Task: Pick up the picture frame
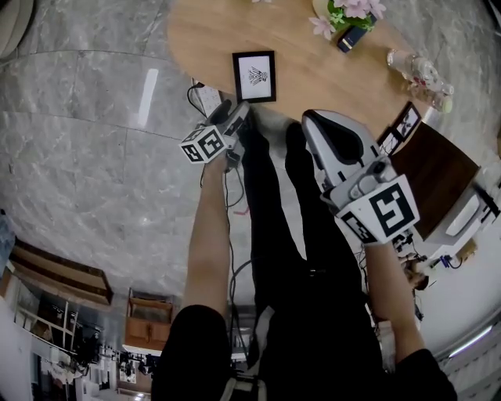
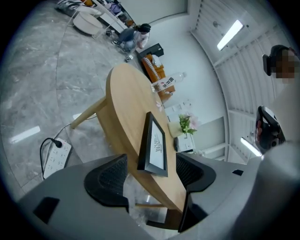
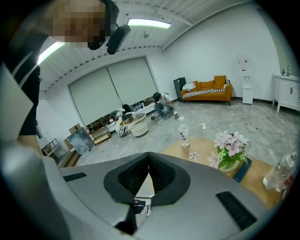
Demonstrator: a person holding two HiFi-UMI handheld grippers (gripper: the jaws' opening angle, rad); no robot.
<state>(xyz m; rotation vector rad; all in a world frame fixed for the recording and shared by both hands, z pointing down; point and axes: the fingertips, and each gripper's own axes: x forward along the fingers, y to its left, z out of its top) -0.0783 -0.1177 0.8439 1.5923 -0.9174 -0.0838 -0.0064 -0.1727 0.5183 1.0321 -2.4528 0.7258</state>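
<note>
The picture frame (image 1: pixel 254 77), black-edged with a small drawing on white, stands near the front edge of the round wooden table (image 1: pixel 313 70). In the head view my left gripper (image 1: pixel 241 108) hangs just below the frame, short of the table edge. In the left gripper view the frame (image 2: pixel 153 146) shows edge-on ahead, between the two dark pads (image 2: pixel 107 180), which stand wide apart and do not touch it. My right gripper (image 1: pixel 307 117) is white, lies to the right of the frame and is shut, its tips meeting with nothing between them (image 3: pixel 149 160).
A potted pink flower (image 1: pixel 348 12), a dark flat object (image 1: pixel 352 37) and a plastic bottle (image 1: pixel 419 74) sit on the table's far right. A power strip (image 2: pixel 56 157) with a cable lies on the marble floor under the table. A brown chair (image 1: pixel 434 176) stands at right.
</note>
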